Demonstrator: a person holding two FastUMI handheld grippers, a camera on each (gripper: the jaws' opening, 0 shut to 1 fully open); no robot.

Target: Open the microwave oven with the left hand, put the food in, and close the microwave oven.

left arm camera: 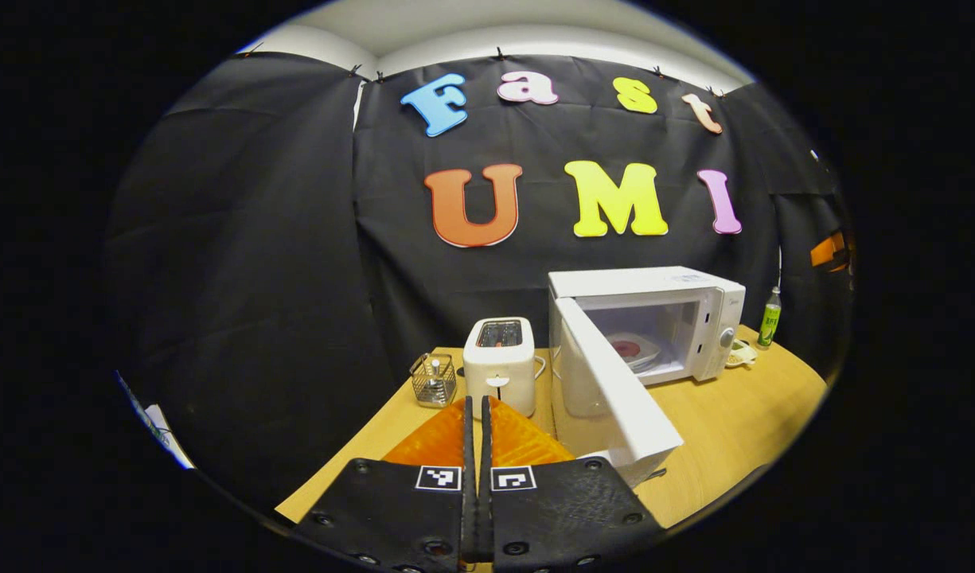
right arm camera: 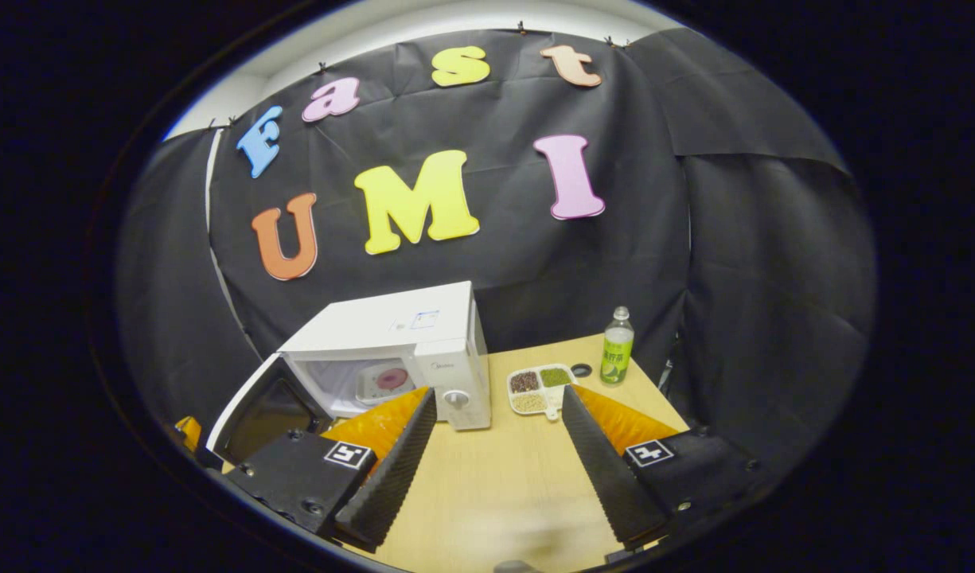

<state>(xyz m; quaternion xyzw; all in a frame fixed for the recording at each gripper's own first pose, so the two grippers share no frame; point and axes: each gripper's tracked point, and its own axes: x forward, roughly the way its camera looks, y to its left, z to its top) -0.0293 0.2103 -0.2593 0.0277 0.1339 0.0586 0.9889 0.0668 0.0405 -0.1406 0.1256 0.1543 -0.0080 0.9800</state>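
The white microwave point(left arm camera: 654, 288) stands on the wooden table with its door point(left arm camera: 614, 390) swung wide open toward me. Inside the cavity lies a white plate with a round pink piece of food point(left arm camera: 629, 348). My left gripper point(left arm camera: 477, 400) is shut with nothing between its fingers, held back from the table, left of the door's edge. In the right gripper view the microwave point(right arm camera: 391, 328) is at the left with its door point(right arm camera: 264, 414) hanging open, and the plate of food point(right arm camera: 385, 380) rests inside. My right gripper point(right arm camera: 497, 400) is open and empty, in front of the microwave's control panel.
A white toaster point(left arm camera: 499, 362) and a small wire basket point(left arm camera: 434, 380) stand left of the microwave. Right of it are a divided tray of beans point(right arm camera: 539, 387), a small black ring point(right arm camera: 581, 369) and a green bottle point(right arm camera: 617, 346). Bare wooden table point(right arm camera: 495, 485) lies in front.
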